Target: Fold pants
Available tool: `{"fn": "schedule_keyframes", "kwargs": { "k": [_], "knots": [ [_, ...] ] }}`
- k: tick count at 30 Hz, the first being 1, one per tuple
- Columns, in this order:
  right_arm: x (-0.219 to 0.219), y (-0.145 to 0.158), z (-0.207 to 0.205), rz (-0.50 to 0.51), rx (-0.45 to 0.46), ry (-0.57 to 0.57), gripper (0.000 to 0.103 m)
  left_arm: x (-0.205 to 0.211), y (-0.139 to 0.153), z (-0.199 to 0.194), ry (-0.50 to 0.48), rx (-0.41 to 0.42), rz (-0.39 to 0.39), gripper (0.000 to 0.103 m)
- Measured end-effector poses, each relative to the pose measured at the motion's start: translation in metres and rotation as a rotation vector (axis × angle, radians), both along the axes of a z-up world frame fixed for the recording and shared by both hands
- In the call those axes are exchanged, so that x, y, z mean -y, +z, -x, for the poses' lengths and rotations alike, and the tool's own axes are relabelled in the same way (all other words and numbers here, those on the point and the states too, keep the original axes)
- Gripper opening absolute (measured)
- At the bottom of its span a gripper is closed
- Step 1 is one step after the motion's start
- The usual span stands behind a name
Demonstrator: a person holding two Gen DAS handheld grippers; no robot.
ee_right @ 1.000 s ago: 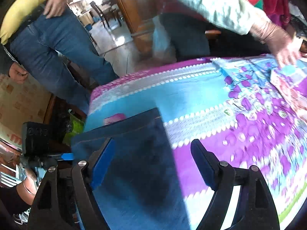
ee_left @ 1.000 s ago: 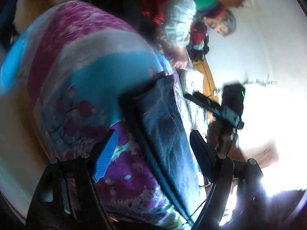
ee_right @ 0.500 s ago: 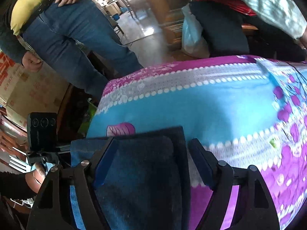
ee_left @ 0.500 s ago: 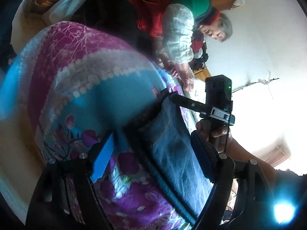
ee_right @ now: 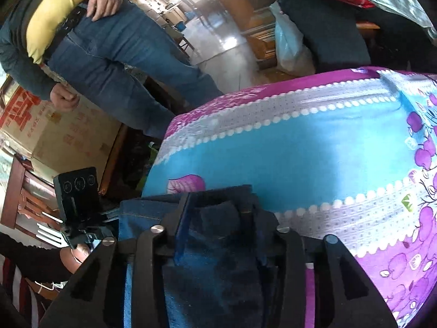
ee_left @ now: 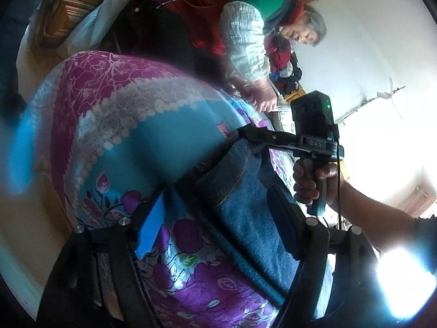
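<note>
Folded blue denim pants [ee_left: 245, 207] lie on a floral bedspread [ee_left: 153, 142] near the bed's edge. My left gripper [ee_left: 217, 191] is open and straddles the pants' near layers, with one blue pad [ee_left: 150, 213] on the bedspread side and a dark pad [ee_left: 281, 218] over the denim. My right gripper [ee_right: 215, 207] has its fingers drawn in on a bunched fold of the pants [ee_right: 213, 268]. In the left wrist view the right gripper [ee_left: 243, 135] pinches the pants' far end, held by a hand [ee_left: 314, 183]. The left gripper [ee_right: 112, 214] shows beside the pants' left edge.
A person in a red vest [ee_left: 207, 13] leans over the far side of the bed, hands on the cover. Another person in jeans [ee_right: 117, 54] stands at the bed corner. A cardboard box [ee_right: 54, 136] and a plastic bag [ee_right: 289, 49] sit on the floor beyond.
My right gripper went from wide open over the pants to shut on their end. My left gripper stayed open and moved closer along the pants.
</note>
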State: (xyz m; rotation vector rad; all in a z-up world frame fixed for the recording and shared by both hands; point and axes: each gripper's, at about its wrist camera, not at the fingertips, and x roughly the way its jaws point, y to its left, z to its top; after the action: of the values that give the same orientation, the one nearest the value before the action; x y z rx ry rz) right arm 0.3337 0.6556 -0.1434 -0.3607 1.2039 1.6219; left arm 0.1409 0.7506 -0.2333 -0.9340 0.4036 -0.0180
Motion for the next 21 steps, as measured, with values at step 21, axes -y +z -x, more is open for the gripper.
{"fn": "schedule_keyframes", "kwargs": {
  "k": [21],
  "knots": [
    [0.017, -0.007, 0.001, -0.011, -0.044, 0.031, 0.047, 0.017, 0.028, 0.006, 0.022, -0.018, -0.197, 0.074]
  ]
}}
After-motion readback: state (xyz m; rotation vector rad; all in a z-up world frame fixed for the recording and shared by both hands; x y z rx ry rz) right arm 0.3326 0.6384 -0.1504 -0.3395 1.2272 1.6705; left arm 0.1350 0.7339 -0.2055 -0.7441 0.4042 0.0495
